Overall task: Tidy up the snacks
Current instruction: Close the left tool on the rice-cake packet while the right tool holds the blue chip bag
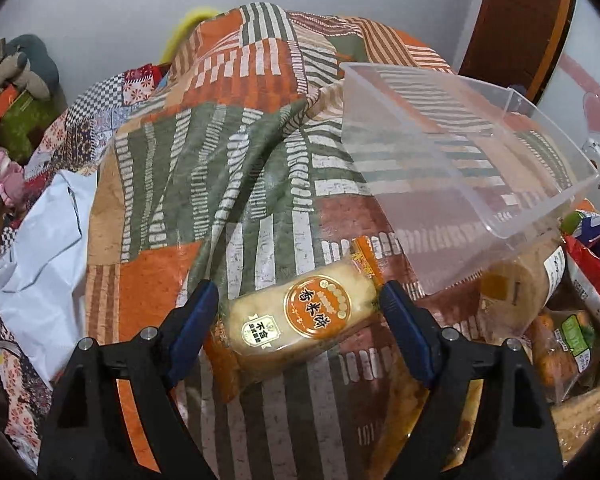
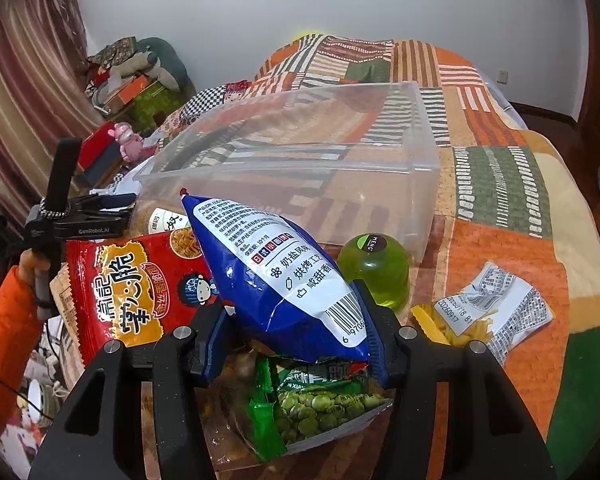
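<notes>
Snacks were what we were sorting, and they sat in a loose pile on the patchwork bedspread (image 1: 204, 168), just beside the clear plastic bin (image 1: 460, 168) they were presumably headed for. Bin looked empty as far as we could tell, big rectangular thing, see-through walls, tipped a bit on the soft quilt.

Our right gripper (image 2: 296, 340) was clamped on the blue chip bag (image 2: 276, 272), puffy and crinkly foil, lifted over the heap. We'd say the step in hand was getting that bag over the rim; the next move probably called for a lift and a forward swing, then letting go inside.

Beside it lay the red noodle snack bag (image 2: 136, 284), a green pea packet (image 2: 320, 404) underneath, and a glossy green jelly cup (image 2: 374, 268), round and slick.

Our left gripper (image 1: 296, 312) had its fingers spread wide around the rice cracker pack (image 1: 300, 320), not pressing it. The pack was flat, smooth wrap, lying on the quilt near the bin's corner.
</notes>
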